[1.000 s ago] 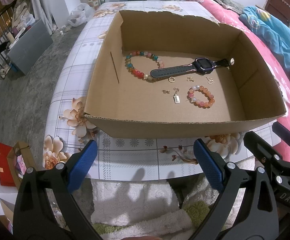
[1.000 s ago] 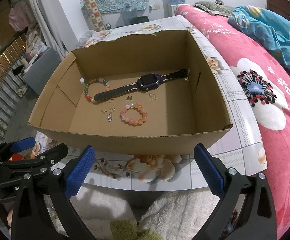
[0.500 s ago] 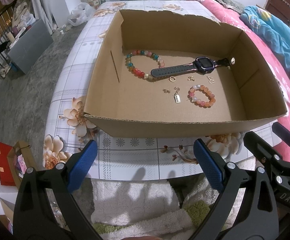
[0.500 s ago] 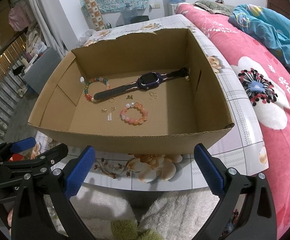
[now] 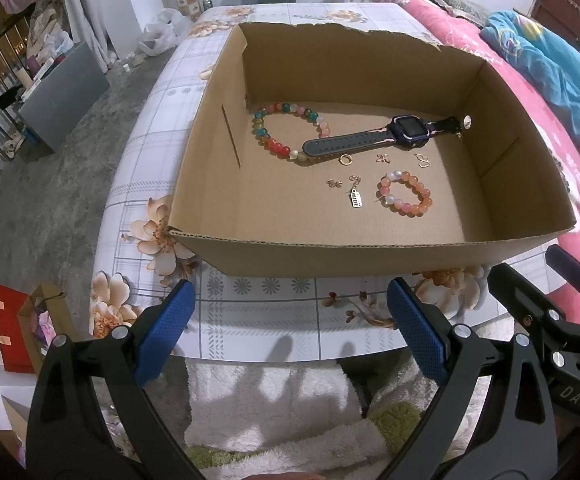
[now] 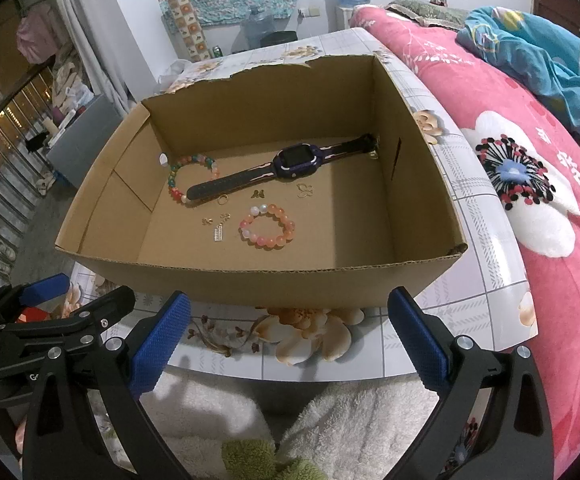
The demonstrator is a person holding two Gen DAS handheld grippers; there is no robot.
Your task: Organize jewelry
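An open cardboard box (image 5: 369,258) (image 6: 258,284) stands on the flower-patterned table. Inside lie a multicoloured bead bracelet (image 5: 268,142) (image 6: 174,190), a dark smartwatch (image 5: 407,132) (image 6: 293,160), a pink-orange bead bracelet (image 5: 405,194) (image 6: 268,226), a gold ring (image 5: 345,160) (image 6: 222,200), a silver tag charm (image 5: 355,199) (image 6: 217,234) and small gold butterfly pieces (image 5: 423,160) (image 6: 305,190). My left gripper (image 5: 288,328) hovers open in front of the box's near wall, holding nothing. My right gripper (image 6: 290,326) is likewise open and empty, just right of the left one.
The table (image 5: 266,320) has its front edge right beneath both grippers, with a white fluffy rug (image 6: 353,424) below. A pink bed with a blue blanket (image 6: 529,140) borders the right. A grey bin (image 5: 62,96) and gift bags (image 5: 6,328) stand on the floor at left.
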